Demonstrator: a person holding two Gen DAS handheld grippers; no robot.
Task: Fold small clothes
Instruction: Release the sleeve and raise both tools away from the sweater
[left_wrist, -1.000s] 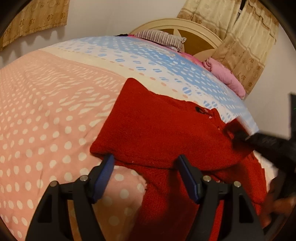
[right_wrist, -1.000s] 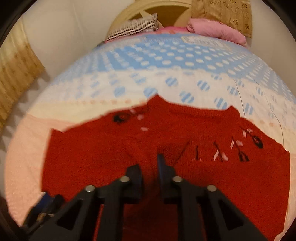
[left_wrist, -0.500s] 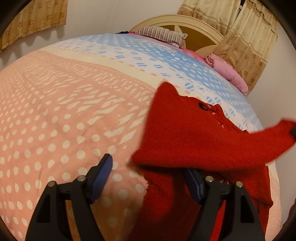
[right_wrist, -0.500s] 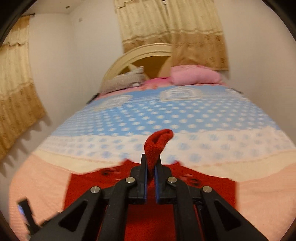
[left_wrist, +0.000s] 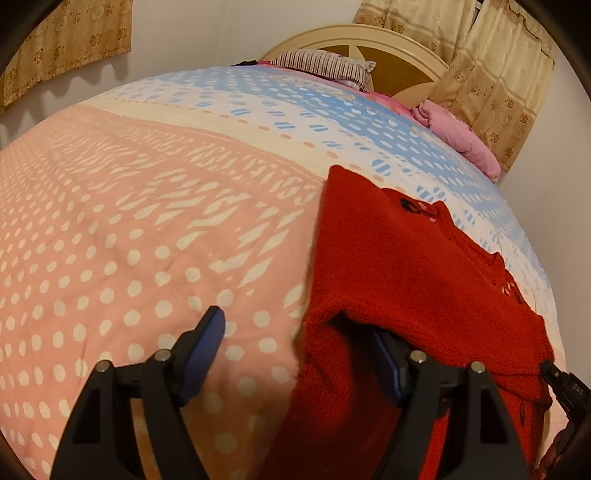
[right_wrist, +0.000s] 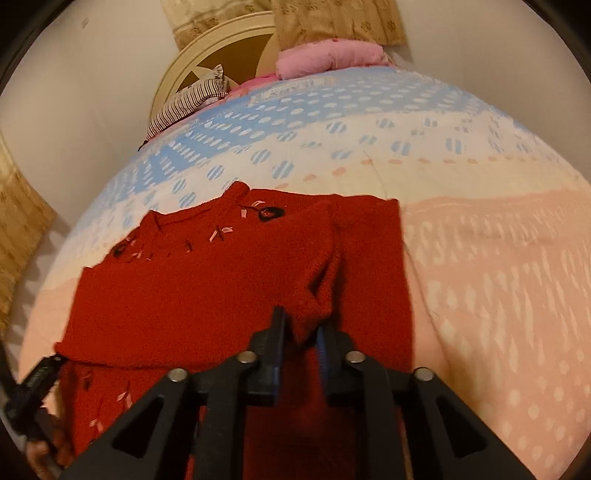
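A red knit sweater (left_wrist: 406, 273) (right_wrist: 192, 295) with small embroidered flowers lies on the bed. One sleeve (right_wrist: 325, 266) is folded across its body. The sleeve's cuff (right_wrist: 306, 314) hangs loosely between the fingers of my right gripper (right_wrist: 301, 325), whose jaws are opening. A gap shows beside the left finger. My left gripper (left_wrist: 291, 325) stands wide open at the sweater's folded edge. Its left finger (left_wrist: 207, 339) rests over the bedding and its right finger is tucked under the fold. Each gripper shows at the edge of the other's view: the right gripper (left_wrist: 565, 387) and the left gripper (right_wrist: 33, 380).
The bedspread (left_wrist: 147, 240) is pink with white dots nearby and blue and white farther off. A striped pillow (left_wrist: 325, 66) and a pink pillow (left_wrist: 458, 136) lie by the headboard (left_wrist: 399, 59). Curtains (left_wrist: 495, 77) hang behind, and a wall runs close beside the bed.
My right gripper carried the sleeve up off the sweater, across its body and down onto it, and its jaws have parted. The left gripper stayed put.
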